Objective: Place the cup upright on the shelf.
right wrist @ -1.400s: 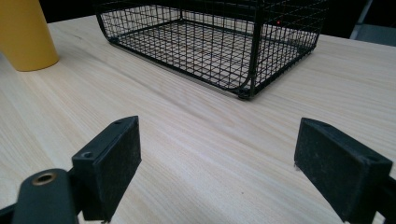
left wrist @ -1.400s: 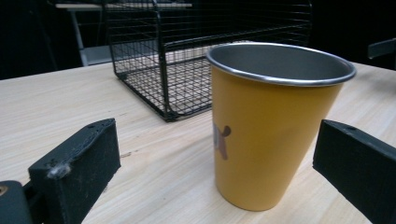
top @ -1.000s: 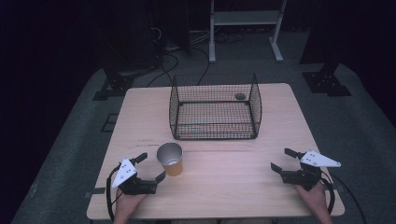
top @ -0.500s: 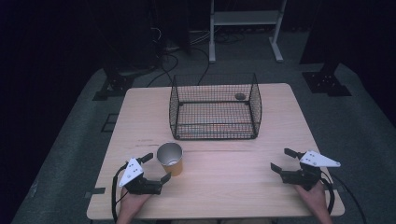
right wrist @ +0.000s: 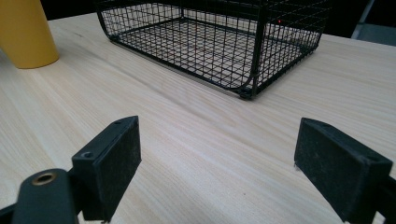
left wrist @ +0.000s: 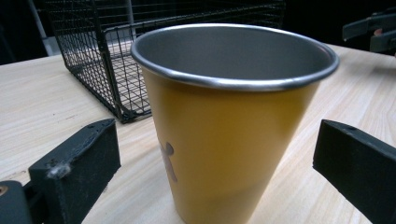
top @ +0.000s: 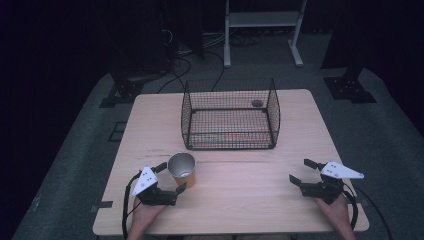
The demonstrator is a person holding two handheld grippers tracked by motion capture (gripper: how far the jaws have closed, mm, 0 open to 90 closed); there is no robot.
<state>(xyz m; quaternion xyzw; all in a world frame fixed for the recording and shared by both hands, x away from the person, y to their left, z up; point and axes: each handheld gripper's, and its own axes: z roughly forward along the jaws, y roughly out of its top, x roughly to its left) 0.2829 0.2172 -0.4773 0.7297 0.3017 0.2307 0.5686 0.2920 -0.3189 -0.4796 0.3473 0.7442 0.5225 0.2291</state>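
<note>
Straddling the yellow metal cup (top: 182, 170), the left gripper (top: 171, 177) has its jaws spread wide, one each side of the cup wall, neither pad touching it. Cup stands upright near the front-left of the wooden table (top: 250, 200), steel-lined, apparently empty. Black wire basket (top: 230, 116) sits behind it at table centre; a small dark item inside, too dim to identify. Right gripper (top: 301, 171) rests well apart at front right, jaws spread over bare wood.

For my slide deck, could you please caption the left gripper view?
Open left gripper straddling an upright yellow cup, wire basket behind.
</note>
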